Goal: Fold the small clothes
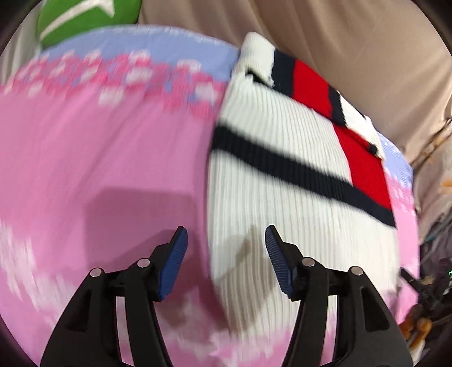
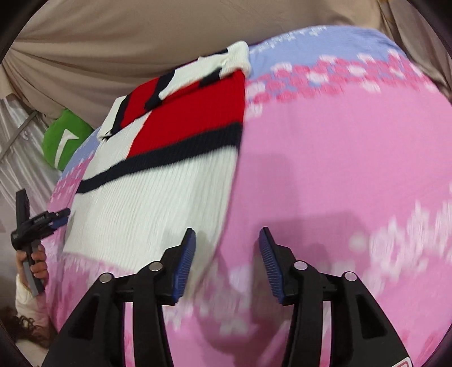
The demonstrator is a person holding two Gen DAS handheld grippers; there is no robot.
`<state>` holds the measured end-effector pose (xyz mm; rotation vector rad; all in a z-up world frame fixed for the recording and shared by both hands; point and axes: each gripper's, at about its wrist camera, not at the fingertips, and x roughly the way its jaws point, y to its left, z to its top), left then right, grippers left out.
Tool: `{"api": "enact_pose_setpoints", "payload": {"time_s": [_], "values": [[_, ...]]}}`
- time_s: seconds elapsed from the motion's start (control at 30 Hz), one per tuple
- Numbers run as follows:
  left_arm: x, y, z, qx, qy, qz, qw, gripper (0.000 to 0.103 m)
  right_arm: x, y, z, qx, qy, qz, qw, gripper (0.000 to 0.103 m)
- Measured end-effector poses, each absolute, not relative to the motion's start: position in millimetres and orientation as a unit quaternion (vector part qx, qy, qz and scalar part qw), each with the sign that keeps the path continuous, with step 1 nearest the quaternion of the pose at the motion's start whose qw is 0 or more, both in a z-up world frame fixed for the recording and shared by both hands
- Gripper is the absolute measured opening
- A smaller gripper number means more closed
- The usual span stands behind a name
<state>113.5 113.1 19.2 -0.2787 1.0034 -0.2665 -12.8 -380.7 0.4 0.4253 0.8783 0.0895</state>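
A small ribbed knit sweater (image 1: 282, 180), white with a red block and dark navy stripes, lies folded lengthwise on a pink and light-blue patterned cloth (image 1: 99, 146). My left gripper (image 1: 226, 242) is open and empty, hovering over the sweater's near left edge. In the right wrist view the sweater (image 2: 158, 186) lies at the left, and my right gripper (image 2: 227, 242) is open and empty above its near right edge and the pink cloth (image 2: 339, 169). The left gripper (image 2: 60, 216) also shows at the far left, held in a hand.
Beige drapes (image 1: 353, 42) hang behind the surface. A green cushion with a white mark (image 1: 84, 19) sits at the back; it also shows in the right wrist view (image 2: 66, 138). Dark clutter (image 1: 432, 276) lies past the cloth's right edge.
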Motion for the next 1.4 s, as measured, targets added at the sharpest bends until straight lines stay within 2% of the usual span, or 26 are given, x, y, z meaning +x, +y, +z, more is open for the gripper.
{"api": "enact_pose_setpoints", "payload": {"time_s": [0.07,0.1,0.3,0.33,0.37,0.4,0.43,0.47,0.6,0.83,1.0,1.17,1.27,1.4], "values": [[95.4,112.6,18.5,-0.146,0.478,-0.139,0.855,0.062,-27.8,-370.3,-2.5,0.213,0.411,0.054,0.885,0.061],[90.1,111.5,18.1,-0.154,0.477,-0.147,0.853,0.062,-30.5,-364.0,-3.7,0.216,0.407,0.064,0.885,0.062],[81.6,97.5,13.2,-0.195,0.455,-0.162,0.854,0.061,-12.5,-339.9,-2.4,0.253,0.390,0.109,0.879,0.062],[83.1,96.1,12.9,-0.203,0.452,-0.162,0.853,0.056,-7.7,-336.8,-1.4,0.254,0.384,0.109,0.881,0.061],[83.6,94.8,12.6,-0.210,0.451,-0.168,0.851,0.048,-4.0,-334.3,-0.5,0.258,0.380,0.109,0.882,0.054],[87.0,92.6,12.3,-0.216,0.452,-0.173,0.848,0.028,-0.5,-332.3,-0.3,0.263,0.377,0.112,0.881,0.047],[89.0,91.7,12.3,-0.222,0.454,-0.174,0.845,0.016,2.2,-329.9,0.0,0.267,0.374,0.114,0.881,0.024],[88.7,92.1,14.0,-0.226,0.452,-0.173,0.845,0.016,3.3,-327.9,1.4,0.268,0.370,0.112,0.882,0.013],[67.5,96.6,40.8,-0.220,0.408,-0.183,0.867,0.012,-27.1,-321.9,29.0,0.247,0.290,0.107,0.918,0.011],[-16.4,101.3,103.0,-0.174,0.309,-0.233,0.905,0.010,-116.7,-323.6,78.7,0.230,0.154,0.141,0.950,0.010],[-100.3,118.7,144.1,-0.157,0.201,-0.291,0.922,0.010,-194.3,-327.4,109.5,0.195,0.064,0.210,0.956,0.010],[-151.3,143.7,178.1,-0.172,0.110,-0.321,0.925,0.010,-252.3,-318.4,147.5,0.150,-0.002,0.245,0.958,0.010],[-149.6,143.3,191.2,-0.173,0.104,-0.321,0.925,0.010,-256.5,-316.5,165.5,0.149,-0.027,0.247,0.957,0.010],[-107.6,135.5,192.0,-0.165,0.150,-0.272,0.936,0.000,-209.8,-334.0,162.0,0.189,-0.008,0.214,0.958,0.010]]}}
